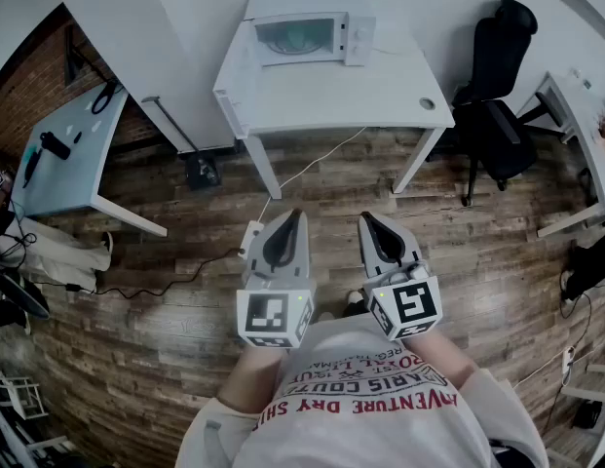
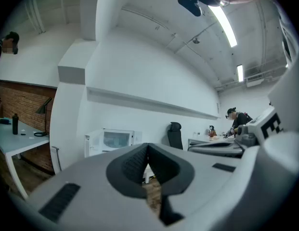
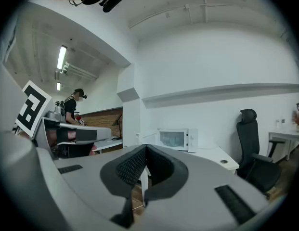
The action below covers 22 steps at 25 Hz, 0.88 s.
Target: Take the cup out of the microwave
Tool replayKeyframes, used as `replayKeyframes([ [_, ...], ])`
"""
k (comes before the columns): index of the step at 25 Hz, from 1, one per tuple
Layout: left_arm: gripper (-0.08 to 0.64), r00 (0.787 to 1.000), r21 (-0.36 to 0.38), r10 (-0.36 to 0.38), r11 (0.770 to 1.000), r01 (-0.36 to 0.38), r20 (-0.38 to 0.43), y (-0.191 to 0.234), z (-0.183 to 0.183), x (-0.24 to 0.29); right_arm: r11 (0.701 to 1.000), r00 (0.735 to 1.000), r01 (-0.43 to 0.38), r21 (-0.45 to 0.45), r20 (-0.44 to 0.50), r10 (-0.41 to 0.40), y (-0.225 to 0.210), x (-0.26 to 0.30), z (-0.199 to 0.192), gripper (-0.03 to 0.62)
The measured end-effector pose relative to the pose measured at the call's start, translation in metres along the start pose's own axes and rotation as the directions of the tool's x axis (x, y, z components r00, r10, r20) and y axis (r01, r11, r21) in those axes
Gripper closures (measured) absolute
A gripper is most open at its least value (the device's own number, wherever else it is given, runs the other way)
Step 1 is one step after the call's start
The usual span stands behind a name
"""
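The cup [image 1: 300, 37] shows only as a faint pale-green shape inside the microwave [image 1: 359, 39], which sits at the back of the white counter [image 1: 331, 96]. Well short of the microwave, over the wooden floor [image 1: 166, 330], the left hand-held gripper [image 1: 294, 214] and the right hand-held gripper [image 1: 369, 218] point level towards it, side by side. Both have their jaws closed together on nothing.
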<state>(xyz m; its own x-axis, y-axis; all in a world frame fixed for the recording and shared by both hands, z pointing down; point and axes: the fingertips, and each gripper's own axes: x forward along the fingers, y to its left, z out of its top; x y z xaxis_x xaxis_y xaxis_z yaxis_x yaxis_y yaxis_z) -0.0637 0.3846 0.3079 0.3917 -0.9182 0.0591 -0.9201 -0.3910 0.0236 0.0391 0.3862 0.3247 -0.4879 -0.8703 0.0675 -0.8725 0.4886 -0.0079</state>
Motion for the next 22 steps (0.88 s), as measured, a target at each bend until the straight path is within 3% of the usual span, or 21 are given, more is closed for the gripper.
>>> replayKeyframes([
  [22, 0.552, 0.999, -0.038, 0.028, 0.999, -0.029, -0.028, 0.02, -0.016, 0.009, 0.997, 0.999, 0.01, 0.075, -0.046, -0.007, -0.004, 0.014, -0.023, 0.581],
])
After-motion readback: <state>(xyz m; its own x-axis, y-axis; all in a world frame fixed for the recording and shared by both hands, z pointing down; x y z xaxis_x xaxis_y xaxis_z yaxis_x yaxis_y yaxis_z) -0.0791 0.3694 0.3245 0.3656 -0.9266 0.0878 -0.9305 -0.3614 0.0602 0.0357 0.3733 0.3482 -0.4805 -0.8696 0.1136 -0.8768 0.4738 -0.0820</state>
